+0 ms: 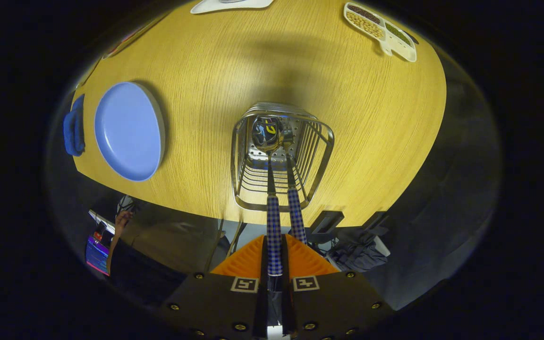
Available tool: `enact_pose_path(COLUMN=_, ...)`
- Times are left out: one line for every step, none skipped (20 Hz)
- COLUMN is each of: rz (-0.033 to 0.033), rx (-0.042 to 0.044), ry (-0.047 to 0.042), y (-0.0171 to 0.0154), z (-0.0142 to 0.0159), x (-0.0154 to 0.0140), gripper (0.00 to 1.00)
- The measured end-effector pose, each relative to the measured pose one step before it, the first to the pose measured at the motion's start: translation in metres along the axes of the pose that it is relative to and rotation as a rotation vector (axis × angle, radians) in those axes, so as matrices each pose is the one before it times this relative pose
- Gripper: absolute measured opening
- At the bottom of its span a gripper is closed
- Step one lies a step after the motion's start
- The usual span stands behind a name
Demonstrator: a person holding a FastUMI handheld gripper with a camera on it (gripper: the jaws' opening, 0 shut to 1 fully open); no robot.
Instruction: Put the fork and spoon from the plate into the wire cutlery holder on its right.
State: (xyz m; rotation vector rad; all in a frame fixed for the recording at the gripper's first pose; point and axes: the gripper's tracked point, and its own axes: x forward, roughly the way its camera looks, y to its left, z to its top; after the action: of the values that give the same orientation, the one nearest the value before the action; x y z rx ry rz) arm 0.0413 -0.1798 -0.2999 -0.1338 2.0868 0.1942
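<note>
The wire cutlery holder (323,152) stands on the wooden table, straight ahead of my fingers. My gripper (274,240) is shut on the blue-checked handle of the spoon (267,134). The spoon's shiny bowl is down inside the holder near its perforated bottom. The fork (295,213) stands in the holder just right of the spoon. Its checked handle leans out over the holder's near rim, beside my right orange finger (307,259). The blue plate (128,130) lies to the holder's left with nothing on it.
A blue cloth (73,125) lies beyond the plate at the table's left edge. A white divided dish (379,28) holding beans sits at the far right, and a white plate (232,4) at the far side. A person's hand (122,222) shows below the table's near edge.
</note>
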Motion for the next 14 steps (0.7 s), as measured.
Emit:
enact_pose_path(rz=0.01673, rx=0.00705, ry=-0.01843, y=0.00167, z=0.00178, x=-0.00195, gripper=0.12)
enact_pose_path(rz=0.00987, rx=0.0042, ry=-0.01469, y=0.00064, z=0.00094, x=-0.00212, gripper=0.12)
enact_pose_path(rz=0.00741, rx=0.00219, ry=-0.01547, y=-0.00076, z=-0.00077, x=-0.00254, gripper=0.12)
enact_pose_path(rz=0.00596, rx=0.00105, ry=-0.01722, y=-0.00065, z=-0.00113, x=-0.00312, gripper=0.12)
enact_pose_path(rz=0.00254, rx=0.00248, ry=-0.02246, y=-0.00195, z=-0.00049, x=-0.00529, gripper=0.12)
enact_pose_path(rz=0.00238, rx=0.00209, ry=-0.02399, y=-0.00272, z=0.00027, x=-0.00595, gripper=0.13)
enact_pose_path(rz=0.00585, rx=0.00738, ry=-0.02782, y=-0.00238, z=0.00059, x=-0.00555, gripper=0.13)
enact_pose_path(rz=0.01277, rx=0.0107, ry=-0.03622, y=-0.00035, z=-0.00076, x=-0.00501, gripper=0.14)
enact_pose_path(rz=0.00581, rx=0.00963, ry=-0.03732, y=-0.00131, z=0.00058, x=-0.00584, gripper=0.14)
enact_pose_path(rz=0.00719, rx=0.00736, ry=-0.05054, y=0.00163, z=-0.00027, x=-0.00995, gripper=0.14)
enact_pose_path(rz=0.00921, rx=0.00323, ry=-0.03346, y=0.00141, z=0.00086, x=-0.00558, gripper=0.14)
enact_pose_path(rz=0.00132, rx=0.00199, ry=-0.03601, y=0.0004, z=-0.00223, x=-0.00557, gripper=0.14)
enact_pose_path(rz=-0.00618, rx=-0.0047, ry=-0.04083, y=-0.0012, z=0.00039, x=-0.00583, gripper=0.14)
enact_pose_path(rz=-0.00782, rx=-0.0053, ry=-0.0333, y=0.00065, z=-0.00329, x=-0.00522, gripper=0.14)
